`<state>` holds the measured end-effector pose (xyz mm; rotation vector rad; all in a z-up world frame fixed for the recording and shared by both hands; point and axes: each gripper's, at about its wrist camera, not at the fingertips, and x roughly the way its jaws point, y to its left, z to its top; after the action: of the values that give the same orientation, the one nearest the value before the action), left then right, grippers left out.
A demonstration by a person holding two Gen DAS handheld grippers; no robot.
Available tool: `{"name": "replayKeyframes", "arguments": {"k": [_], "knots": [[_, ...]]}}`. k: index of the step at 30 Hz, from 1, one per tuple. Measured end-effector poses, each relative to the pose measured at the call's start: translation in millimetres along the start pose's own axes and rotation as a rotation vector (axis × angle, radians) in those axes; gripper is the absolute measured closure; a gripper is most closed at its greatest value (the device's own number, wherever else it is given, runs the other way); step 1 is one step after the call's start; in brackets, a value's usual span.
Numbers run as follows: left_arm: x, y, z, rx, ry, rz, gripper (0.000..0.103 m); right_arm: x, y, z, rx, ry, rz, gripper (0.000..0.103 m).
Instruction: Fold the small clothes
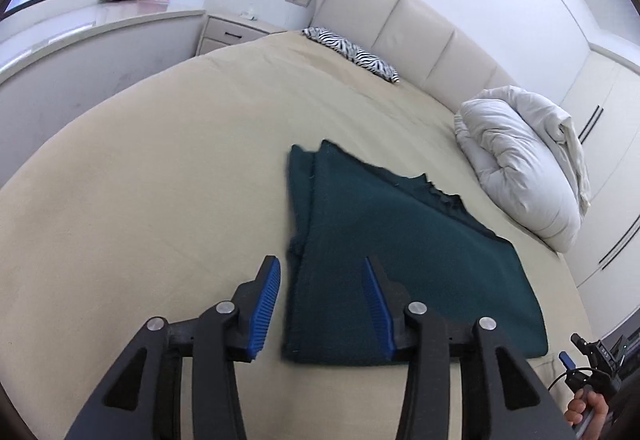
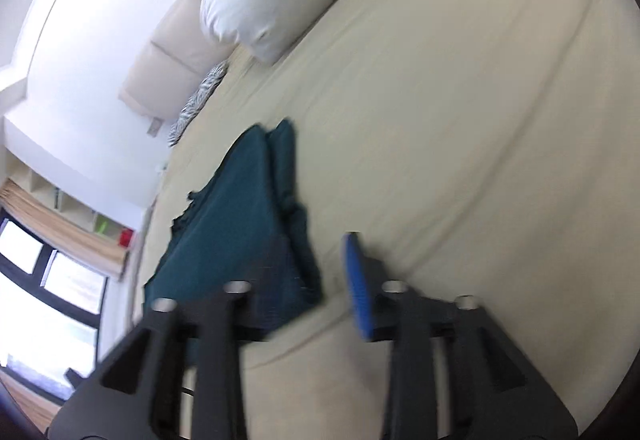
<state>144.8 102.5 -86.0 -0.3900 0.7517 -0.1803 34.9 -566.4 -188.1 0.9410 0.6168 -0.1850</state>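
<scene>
A dark green garment (image 1: 400,260) lies folded flat on the beige bed sheet (image 1: 160,180), its far edge ragged and a narrow folded strip along its left side. My left gripper (image 1: 320,264) hovers over the garment's near left corner, open, its blue pads (image 1: 266,300) apart and pressing on nothing. The blurred right wrist view has the garment (image 2: 232,208) at the left and my right gripper (image 2: 316,264) open over its near right edge, with one blue pad (image 2: 358,280) above bare sheet (image 2: 460,120). The right gripper (image 1: 588,360) and the hand holding it (image 1: 588,408) also appear at the left wrist view's bottom right.
A bundled white duvet (image 1: 520,168) lies on the right side of the bed near the headboard (image 1: 400,20). A zebra-print pillow (image 1: 352,52) rests at the head. A nightstand (image 1: 236,32) and window ledge (image 1: 80,32) stand to the left, wardrobe doors (image 1: 600,120) to the right.
</scene>
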Motion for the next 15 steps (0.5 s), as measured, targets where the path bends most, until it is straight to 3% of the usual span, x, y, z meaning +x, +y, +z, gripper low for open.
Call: {"name": "replayKeyframes", "arguments": {"k": [1,8,10,15], "knots": [[-0.9,-7.7,1.7,0.020,0.000,-0.012,0.057,-9.7,-2.4,4.3,-0.001,-0.016,0.005,0.048],[38.2,-79.8,8.7,0.140,0.076,-0.122,0.055,-19.1,8.8,15.7,-0.041,0.024,0.044,0.048],[58.0,-98.5,8.2,0.173,0.125,-0.135,0.055,-6.4,14.5,24.2,-0.036,0.039,0.081,0.048],[101.6,-119.8,3.6,0.213,0.205,-0.113,0.055,66.4,21.5,35.5,0.033,0.199,0.083,0.048]]}}
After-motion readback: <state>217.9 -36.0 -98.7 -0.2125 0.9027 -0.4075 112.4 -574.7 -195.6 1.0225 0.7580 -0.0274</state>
